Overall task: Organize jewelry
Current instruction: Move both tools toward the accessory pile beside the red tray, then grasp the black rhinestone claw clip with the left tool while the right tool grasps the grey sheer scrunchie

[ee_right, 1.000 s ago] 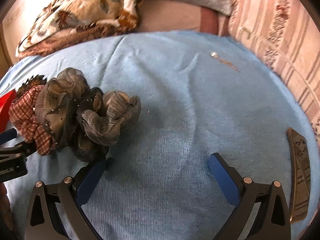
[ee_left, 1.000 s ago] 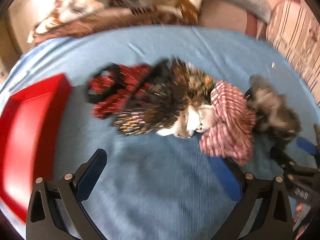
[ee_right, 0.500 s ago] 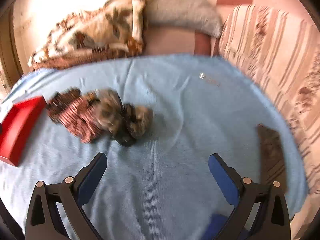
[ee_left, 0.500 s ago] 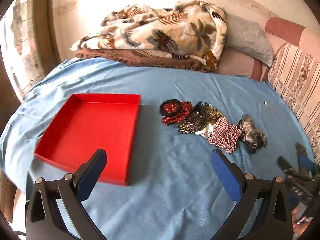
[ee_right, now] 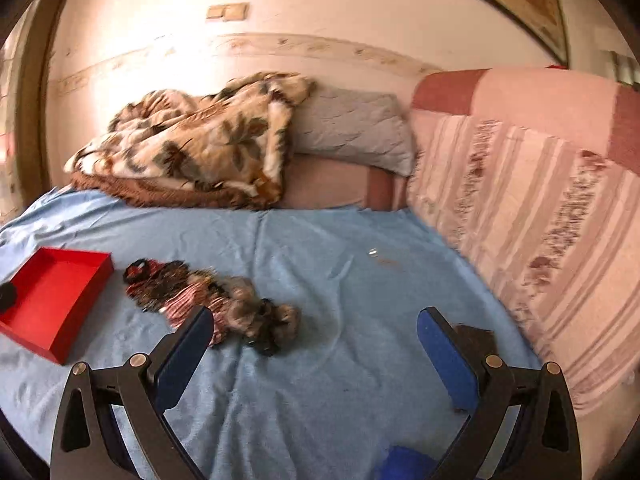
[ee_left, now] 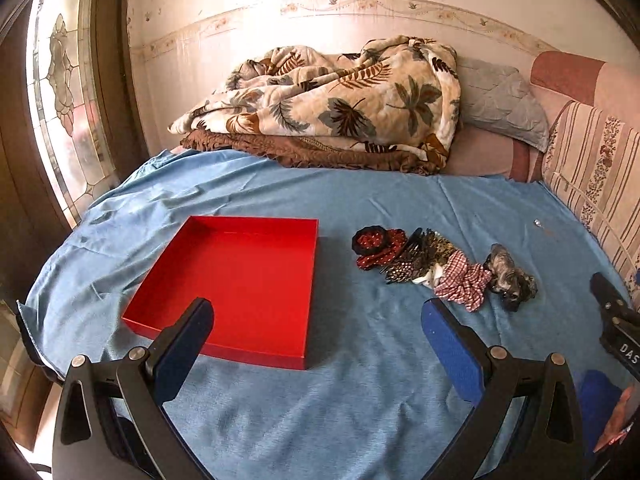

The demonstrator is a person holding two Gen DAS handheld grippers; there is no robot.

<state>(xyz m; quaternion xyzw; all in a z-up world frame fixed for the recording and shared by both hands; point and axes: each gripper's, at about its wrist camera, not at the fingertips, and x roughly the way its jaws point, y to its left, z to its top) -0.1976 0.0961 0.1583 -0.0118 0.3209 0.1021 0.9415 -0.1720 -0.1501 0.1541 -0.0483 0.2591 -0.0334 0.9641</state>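
An empty red tray (ee_left: 240, 280) lies on the blue bedspread (ee_left: 360, 400); it also shows at the left of the right wrist view (ee_right: 52, 300). To its right lies a row of fabric hair pieces: a red dotted scrunchie (ee_left: 374, 246), a dark feathered piece (ee_left: 420, 258), a red checked scrunchie (ee_left: 464, 286) and a grey scrunchie (ee_left: 512, 280). The same pile (ee_right: 212, 300) shows in the right wrist view. My left gripper (ee_left: 318, 336) is open and empty, well back from tray and pile. My right gripper (ee_right: 314, 344) is open and empty, near the grey scrunchie (ee_right: 268, 324).
A leaf-patterned blanket (ee_left: 340, 100) and a grey pillow (ee_left: 500, 100) lie at the back. A striped sofa back (ee_right: 540, 220) rises on the right. A small shiny item (ee_right: 374, 252) lies on the bedspread far right. A dark flat object (ee_right: 476, 338) lies behind my right finger.
Both grippers have pulled back and up from close over the pile, so the whole bed, tray and wall now show. Nothing was picked up.
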